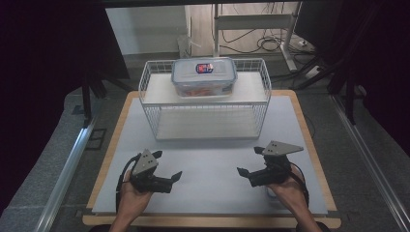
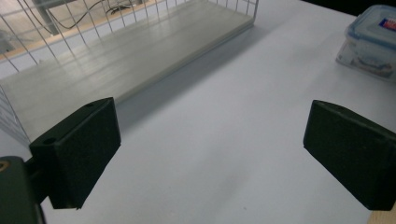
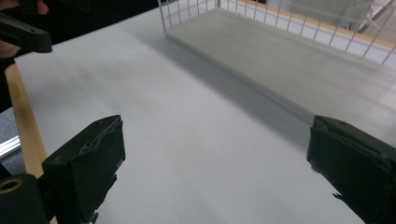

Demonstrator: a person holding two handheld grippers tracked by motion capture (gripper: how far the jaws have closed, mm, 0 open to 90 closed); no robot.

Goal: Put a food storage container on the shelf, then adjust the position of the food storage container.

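Clear plastic box (image 1: 204, 77) with a blue-rimmed snap lid sits atop the white wire rack (image 1: 203, 121); its red-and-blue lid label is too small to read. Left gripper (image 1: 170, 175) and right gripper (image 1: 247, 171) hover over the table (image 1: 212, 159), jaws spread, holding nothing.

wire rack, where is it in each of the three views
High view: the wire rack stands upper centre, toward the far side of the table.
Left gripper view: upper left, slanting up toward the top right.
Right gripper view: upper right, with one corner near top centre.
Shared landmark: the rack's pale lower shelf board, which meets the white table top.
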